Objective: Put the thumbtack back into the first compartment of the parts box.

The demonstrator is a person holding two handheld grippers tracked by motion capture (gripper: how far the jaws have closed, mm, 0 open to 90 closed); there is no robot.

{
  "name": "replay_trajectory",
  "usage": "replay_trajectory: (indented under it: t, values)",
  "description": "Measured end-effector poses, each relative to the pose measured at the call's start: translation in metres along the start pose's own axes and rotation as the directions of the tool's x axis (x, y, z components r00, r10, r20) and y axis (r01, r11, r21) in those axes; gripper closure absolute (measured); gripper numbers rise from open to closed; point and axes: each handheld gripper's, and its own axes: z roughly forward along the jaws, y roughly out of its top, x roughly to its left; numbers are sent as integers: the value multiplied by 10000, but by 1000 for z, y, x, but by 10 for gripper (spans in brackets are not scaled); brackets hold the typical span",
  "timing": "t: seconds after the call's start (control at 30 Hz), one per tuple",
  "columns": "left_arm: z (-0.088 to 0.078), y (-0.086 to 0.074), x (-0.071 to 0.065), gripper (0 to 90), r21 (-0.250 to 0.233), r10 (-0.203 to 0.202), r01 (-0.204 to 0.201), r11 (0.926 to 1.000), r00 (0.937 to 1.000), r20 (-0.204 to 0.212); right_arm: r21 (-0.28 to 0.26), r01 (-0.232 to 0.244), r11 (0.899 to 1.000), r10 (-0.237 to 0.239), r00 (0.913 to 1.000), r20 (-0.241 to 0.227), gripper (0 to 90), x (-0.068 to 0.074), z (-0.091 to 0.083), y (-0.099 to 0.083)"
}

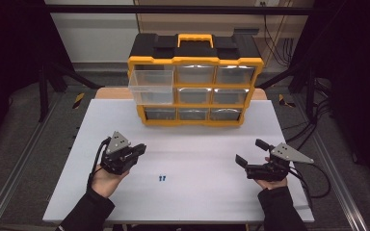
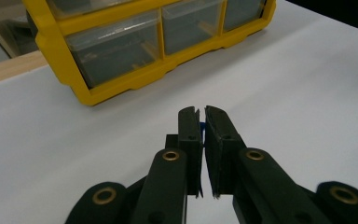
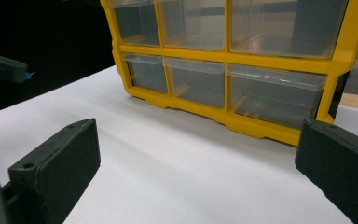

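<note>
holding a small blue piece pinched in my left tool; pulled-out clear drawer lies ahead, upper-left of the organizer; right tool spread, farther off.

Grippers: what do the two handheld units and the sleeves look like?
Both are black. The left gripper and right gripper each carry a grey three-cornered plate on top and trail a black cable. The jaws are flat, matte black blocks; the links have brass-coloured pivots. Sleeves are dark.
</note>
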Motion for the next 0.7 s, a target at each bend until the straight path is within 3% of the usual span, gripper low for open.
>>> replay_trajectory:
  t: [0.23,0.7]
  values:
    - [-4,12,0,847,-238,124,-124,9996,9999,15,2,-15,10000,15,10000,3,5,0,0,0]
    - [-10,36,-2,847,-73,695,-694,9976,9974,198,18,49,10000,-49,10000,-26,5,0,1,-1]
